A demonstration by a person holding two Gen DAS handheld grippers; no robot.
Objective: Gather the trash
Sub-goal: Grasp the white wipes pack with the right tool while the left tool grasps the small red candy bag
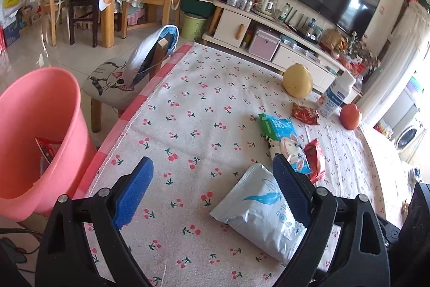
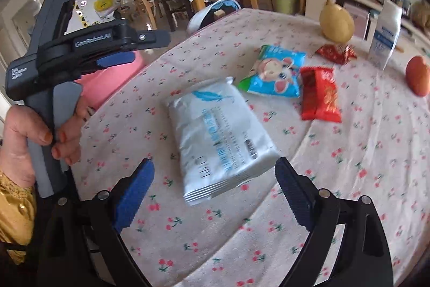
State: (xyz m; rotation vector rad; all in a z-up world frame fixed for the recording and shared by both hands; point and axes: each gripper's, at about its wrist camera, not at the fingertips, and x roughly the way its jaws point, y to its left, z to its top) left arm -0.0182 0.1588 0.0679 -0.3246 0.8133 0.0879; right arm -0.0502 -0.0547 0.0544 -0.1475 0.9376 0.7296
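A white packet with a blue feather lies on the cherry-print tablecloth. Beyond it lie a blue cartoon snack bag, a red wrapper and a second red wrapper. A pink bucket holding a red wrapper stands left of the table. My left gripper is open and empty, its right finger over the white packet's edge. My right gripper is open and empty, just in front of the white packet. The left gripper also shows in the right wrist view.
A yellow pomelo, a white milk carton and an orange fruit stand at the far side. A cat-cushion chair stands by the table's left edge. A TV cabinet is behind.
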